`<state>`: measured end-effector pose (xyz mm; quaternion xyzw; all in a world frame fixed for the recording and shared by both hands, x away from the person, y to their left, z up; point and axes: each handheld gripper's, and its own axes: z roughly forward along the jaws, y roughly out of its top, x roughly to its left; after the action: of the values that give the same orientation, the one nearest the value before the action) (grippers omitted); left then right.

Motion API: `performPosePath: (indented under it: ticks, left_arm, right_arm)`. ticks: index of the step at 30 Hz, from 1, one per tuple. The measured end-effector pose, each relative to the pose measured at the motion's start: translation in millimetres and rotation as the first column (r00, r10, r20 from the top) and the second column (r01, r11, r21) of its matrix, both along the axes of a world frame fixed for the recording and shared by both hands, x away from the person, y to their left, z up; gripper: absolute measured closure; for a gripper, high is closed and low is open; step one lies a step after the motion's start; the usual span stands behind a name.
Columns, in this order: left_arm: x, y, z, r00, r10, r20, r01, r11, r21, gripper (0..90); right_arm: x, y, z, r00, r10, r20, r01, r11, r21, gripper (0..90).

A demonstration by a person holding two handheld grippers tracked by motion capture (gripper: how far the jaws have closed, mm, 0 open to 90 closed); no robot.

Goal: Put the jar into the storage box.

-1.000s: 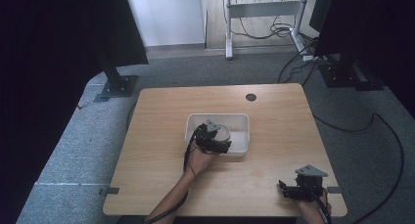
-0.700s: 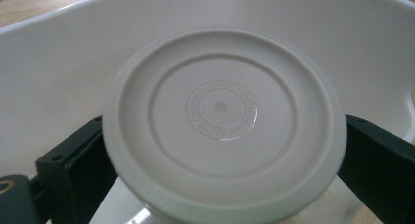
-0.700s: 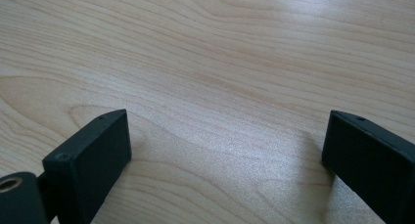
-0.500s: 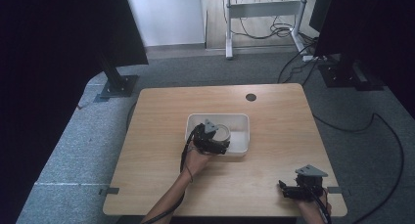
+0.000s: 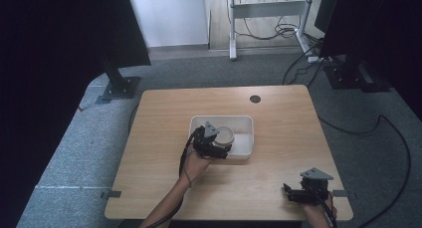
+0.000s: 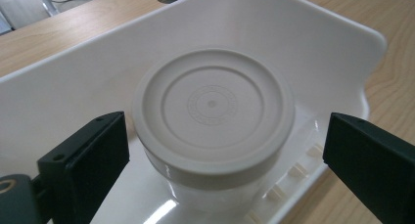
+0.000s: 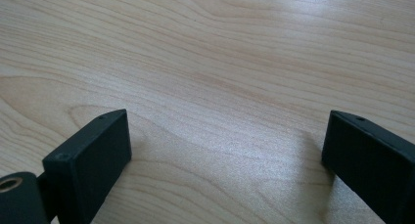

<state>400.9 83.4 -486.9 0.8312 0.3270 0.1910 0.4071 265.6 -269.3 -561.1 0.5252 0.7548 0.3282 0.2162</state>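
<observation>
A clear jar with a cream lid (image 6: 213, 106) stands inside a white tray (image 6: 318, 43) at the middle of the table (image 5: 278, 118). My left gripper (image 6: 225, 170) is open, its jaws on either side of the jar with gaps between pads and lid. From above, the left gripper (image 5: 215, 144) hangs over the tray's (image 5: 244, 122) near left part, by the jar (image 5: 225, 135). My right gripper (image 5: 291, 194) rests near the table's front right edge, open, and in its own view the right gripper (image 7: 225, 160) has bare wood between its jaws.
A round cable hole (image 5: 255, 99) lies at the table's far side. Black stands (image 5: 119, 86) and cables (image 5: 348, 123) sit on the grey floor around the table. A white desk frame (image 5: 268, 11) stands farther back.
The left gripper has drawn back slightly toward the tray's near edge, away from the jar. The right gripper has stayed where it was.
</observation>
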Motion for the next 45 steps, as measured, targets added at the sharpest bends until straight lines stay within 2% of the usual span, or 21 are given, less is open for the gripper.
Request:
performPosePath:
  ticks: [14,32,45]
  left_arm:
    - [-20.1,9.4,5.4,0.9986,-0.048,0.022,0.049,0.9986,-0.022,3.6]
    - [-37.7,32.8,2.3,0.9981,-0.059,0.017,0.06,0.996,-0.066,4.7]
    - [-48.6,51.0,-1.1,0.9974,-0.068,0.022,0.07,0.9949,-0.073,4.9]
  right_arm:
    - [-0.2,0.1,0.0,1.0,-0.001,0.0,0.001,1.0,0.0,3.7]
    - [-0.3,0.2,0.0,1.0,-0.003,0.001,0.003,1.0,0.0,3.7]
    - [-0.3,0.3,0.0,1.0,-0.003,0.001,0.003,1.0,0.0,3.7]
